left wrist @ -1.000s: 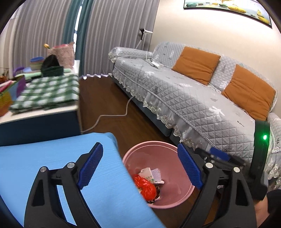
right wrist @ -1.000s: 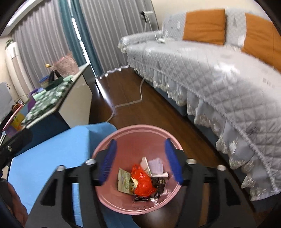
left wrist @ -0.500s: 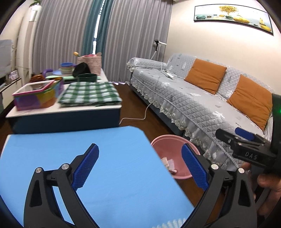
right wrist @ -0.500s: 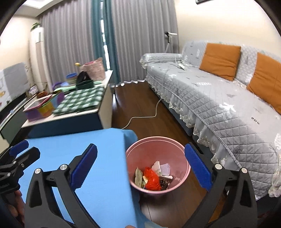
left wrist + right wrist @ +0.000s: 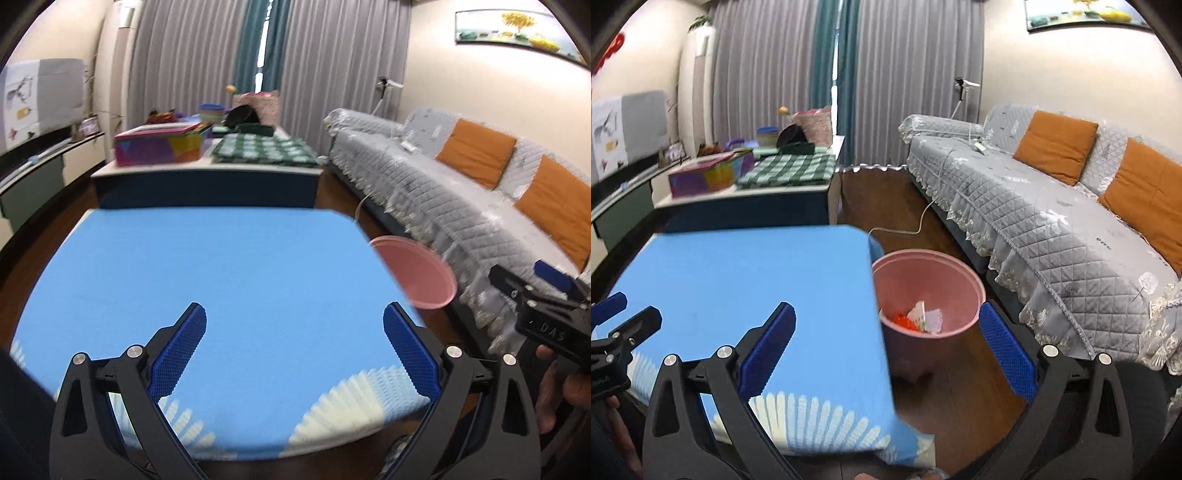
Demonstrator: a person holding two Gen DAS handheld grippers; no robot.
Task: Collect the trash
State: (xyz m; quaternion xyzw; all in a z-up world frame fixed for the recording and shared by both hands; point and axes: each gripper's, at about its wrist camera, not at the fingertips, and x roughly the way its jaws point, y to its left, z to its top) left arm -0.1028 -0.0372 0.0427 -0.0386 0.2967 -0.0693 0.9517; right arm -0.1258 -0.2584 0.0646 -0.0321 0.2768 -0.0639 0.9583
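A pink trash bin (image 5: 927, 291) stands on the wood floor at the right edge of the blue-clothed table (image 5: 738, 288). Red and white trash (image 5: 919, 317) lies at its bottom. In the left wrist view only the bin's rim (image 5: 413, 277) shows past the table's corner. My left gripper (image 5: 293, 347) hangs open over the blue cloth (image 5: 221, 280) with nothing between its blue pads. My right gripper (image 5: 886, 343) is open too, straddling the table's right edge, the bin just beyond it. Each gripper appears at the edge of the other's view, held by a hand.
A grey quilted sofa (image 5: 1034, 214) with orange cushions (image 5: 1052, 147) runs along the right. Behind the blue table stands a cabinet (image 5: 750, 206) with a green checked cloth, a colourful box and bowls. A white cable (image 5: 916, 225) lies on the floor near the bin.
Both grippers have pulled back from above the bin toward the blue table and swung left. The right jaws have spread wide. The trash stays in the bin.
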